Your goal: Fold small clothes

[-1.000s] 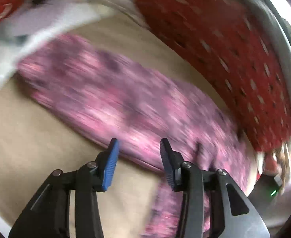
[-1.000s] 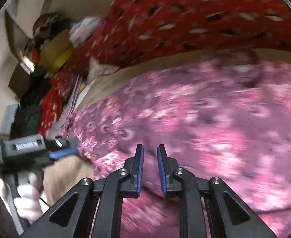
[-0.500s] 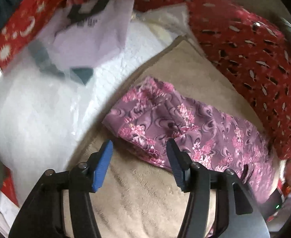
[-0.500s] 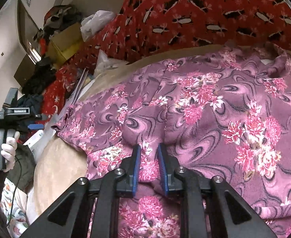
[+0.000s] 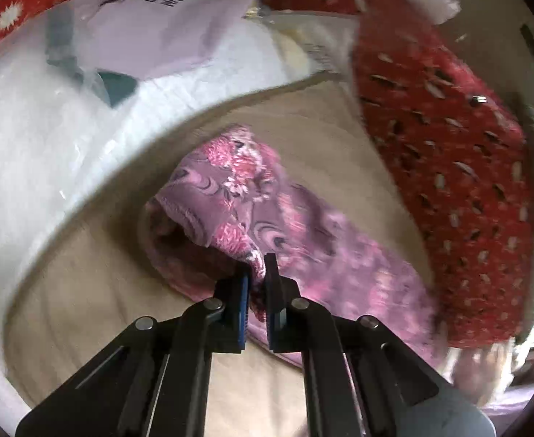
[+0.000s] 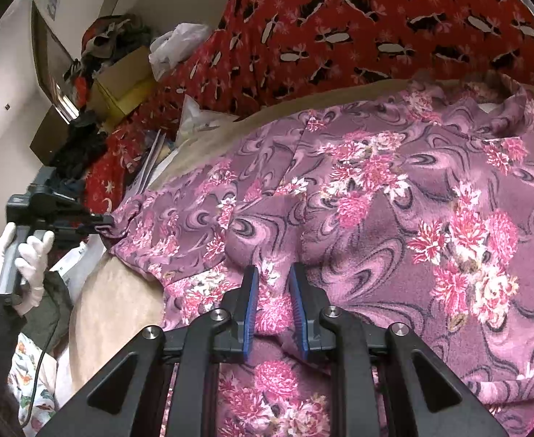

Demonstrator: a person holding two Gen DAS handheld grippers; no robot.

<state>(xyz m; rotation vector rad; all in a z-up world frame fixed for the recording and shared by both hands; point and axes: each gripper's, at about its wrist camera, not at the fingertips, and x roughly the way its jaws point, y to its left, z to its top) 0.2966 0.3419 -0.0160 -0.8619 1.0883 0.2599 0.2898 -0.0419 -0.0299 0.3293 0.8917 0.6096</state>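
Soft, light purple floral fleece garment (image 6: 376, 200) lies limp on beige blanket (image 5: 84, 291); left claw (image 5: 256, 291) pinches its hem corner, right claw (image 6: 274, 302) clamps a bunched mid-edge fold; best gripped at edges.

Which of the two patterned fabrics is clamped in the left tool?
The purple floral garment: the left tool pinches its edge. The red patterned cloth lies untouched behind it.
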